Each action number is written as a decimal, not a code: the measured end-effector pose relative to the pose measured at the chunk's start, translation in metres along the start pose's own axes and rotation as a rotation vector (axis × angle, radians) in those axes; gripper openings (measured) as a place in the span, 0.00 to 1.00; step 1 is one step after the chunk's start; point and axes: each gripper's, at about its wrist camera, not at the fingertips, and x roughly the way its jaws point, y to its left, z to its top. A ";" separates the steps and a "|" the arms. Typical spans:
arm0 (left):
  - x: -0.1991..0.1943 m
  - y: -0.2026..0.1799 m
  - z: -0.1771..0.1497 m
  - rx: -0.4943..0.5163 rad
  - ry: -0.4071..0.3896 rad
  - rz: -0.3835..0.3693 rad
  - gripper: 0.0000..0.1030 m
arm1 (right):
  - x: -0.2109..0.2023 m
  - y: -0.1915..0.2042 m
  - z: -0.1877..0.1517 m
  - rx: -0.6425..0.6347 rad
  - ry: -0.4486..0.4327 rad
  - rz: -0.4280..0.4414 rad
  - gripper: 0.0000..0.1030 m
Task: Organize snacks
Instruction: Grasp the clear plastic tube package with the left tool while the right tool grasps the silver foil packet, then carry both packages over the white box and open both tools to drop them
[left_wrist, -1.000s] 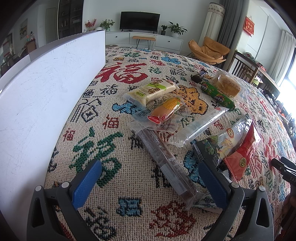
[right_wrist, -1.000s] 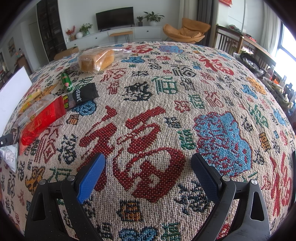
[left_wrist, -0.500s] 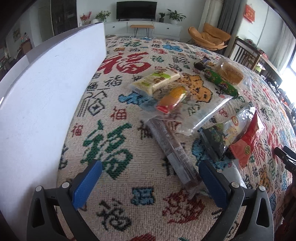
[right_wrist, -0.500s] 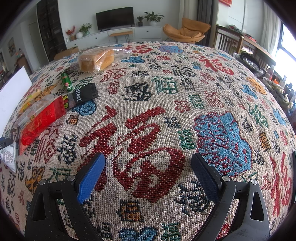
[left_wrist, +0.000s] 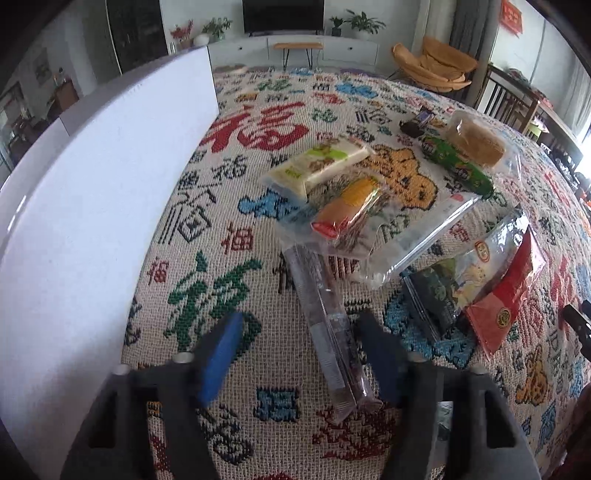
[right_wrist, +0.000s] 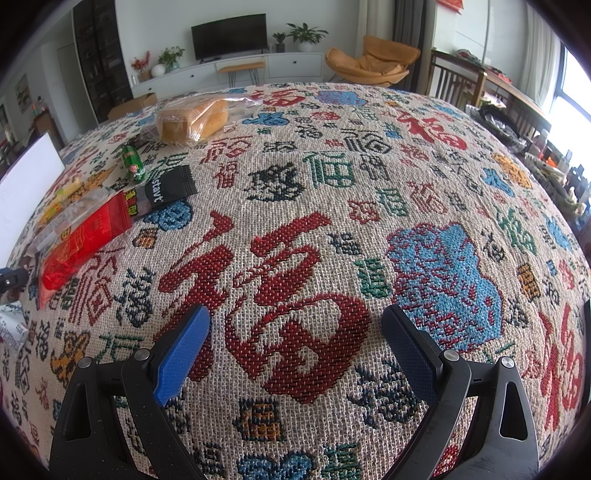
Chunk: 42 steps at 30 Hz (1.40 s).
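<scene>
tablecloth: woven 福 characters | black packet: "stavt"

The right gripper hangs over the patterned tablecloth, jaws wide apart with only bare cloth and a big red character between them. Far left, a red snack packet lies touching a black sachet. Beyond them sit a green wrapped stick and a bagged bread loaf. A white board stands at the left edge.
</scene>
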 end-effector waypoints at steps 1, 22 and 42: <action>-0.003 -0.001 -0.002 0.014 -0.003 0.002 0.17 | 0.000 0.000 0.000 0.000 0.000 0.001 0.94; -0.173 0.047 -0.086 -0.124 -0.215 -0.314 0.17 | -0.039 0.256 -0.034 -0.528 -0.009 0.515 0.29; -0.209 0.231 -0.057 -0.317 -0.225 0.184 0.68 | -0.182 0.365 0.092 -0.380 -0.132 0.956 0.34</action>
